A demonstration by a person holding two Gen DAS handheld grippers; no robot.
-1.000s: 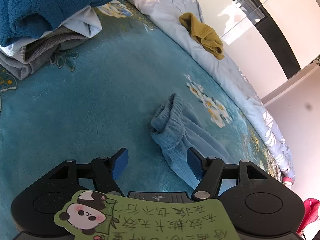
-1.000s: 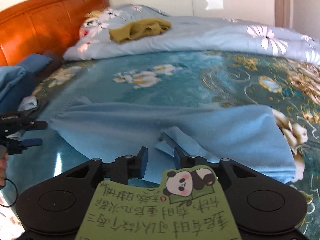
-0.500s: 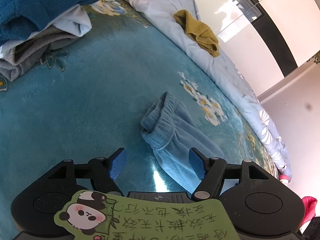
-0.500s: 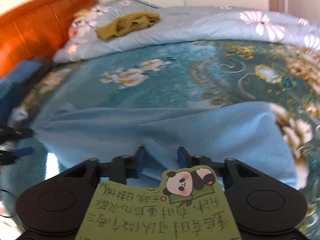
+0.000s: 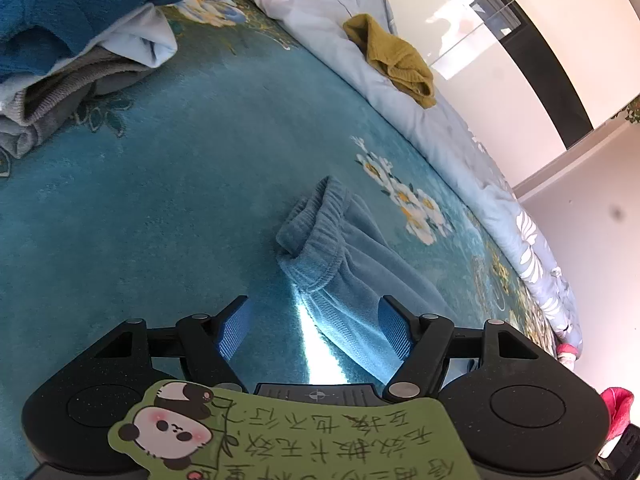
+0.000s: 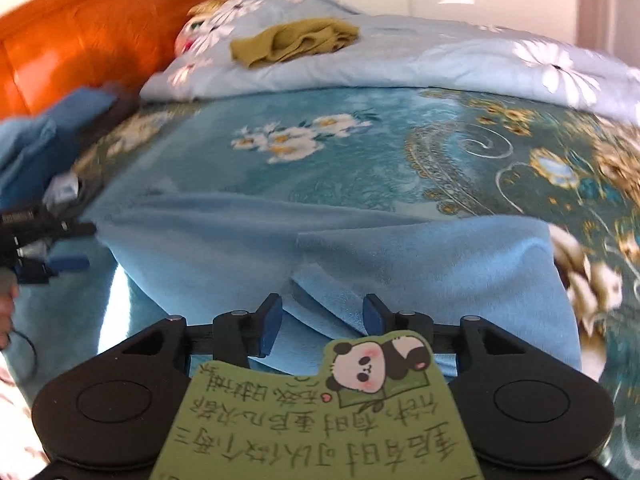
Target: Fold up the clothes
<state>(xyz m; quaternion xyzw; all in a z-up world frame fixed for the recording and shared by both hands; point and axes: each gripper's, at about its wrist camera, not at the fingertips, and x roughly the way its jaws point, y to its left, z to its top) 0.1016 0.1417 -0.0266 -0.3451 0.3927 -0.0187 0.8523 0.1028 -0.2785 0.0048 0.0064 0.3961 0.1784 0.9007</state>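
While folding on the bed, has the pale blue trousers [image 5: 352, 264] lying flat on the teal flowered blanket [image 5: 160, 200], legs stretched out sideways, probably so that one half can be doubled over the other without creases.

Poises the left gripper [image 5: 314, 308] just short of the trousers' gathered waistband end. Fingers wide apart, clamped on nothing, only the cloth's edge lying below them. Looks placed there to take or pin the waistband once the other end is dealt with.

Holds the right gripper [image 6: 322, 302] low over the trousers' near edge, toward the leg end. Fingers apart, having just been opening, with a raised flap of cloth between them but not pinched. Reads as letting that flap go, or readying a fresh bite; cannot tell which.

Beyond the trousers' waistband end, has a pile of folded clothes [image 5: 80, 60] stacked, likely the finished ones set out of the way. Beyond the trousers' far side, leaves a mustard garment [image 5: 396, 60] crumpled on the pale quilt [image 5: 320, 12], seemingly yet to be folded.
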